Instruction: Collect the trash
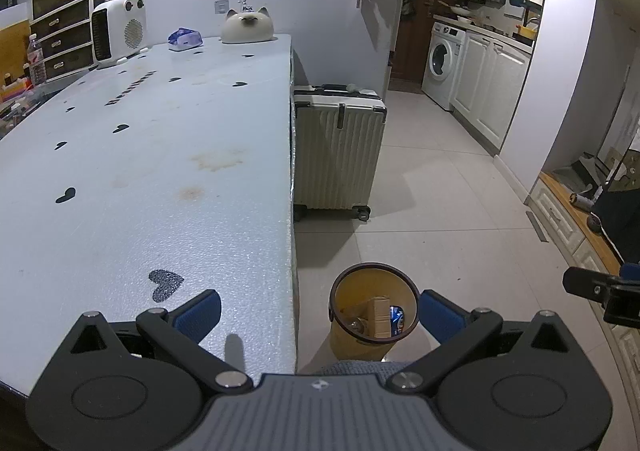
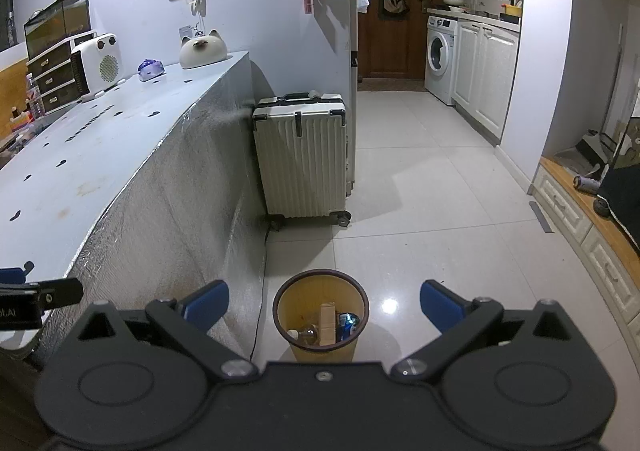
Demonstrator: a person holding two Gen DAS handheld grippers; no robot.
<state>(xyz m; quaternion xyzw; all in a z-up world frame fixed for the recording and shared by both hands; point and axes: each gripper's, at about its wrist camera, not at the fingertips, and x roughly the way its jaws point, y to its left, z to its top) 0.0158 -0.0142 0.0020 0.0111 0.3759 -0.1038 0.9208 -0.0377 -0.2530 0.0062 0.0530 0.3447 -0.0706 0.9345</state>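
Left wrist view: the left gripper point(image 1: 320, 315) hangs over the table point(image 1: 140, 171) edge, jaws spread wide and holding nothing. The bin point(image 1: 374, 307) stands on the floor at lower centre, between the blue fingertips point(image 1: 200, 313); a cardboard box point(image 1: 380, 317), a blue can and a bottle lie inside. Right wrist view: the right gripper point(image 2: 324, 307) is likewise wide open and empty, with the bin point(image 2: 320, 311) at lower centre. A suitcase point(image 2: 302, 159) stands beyond it, mid-frame.
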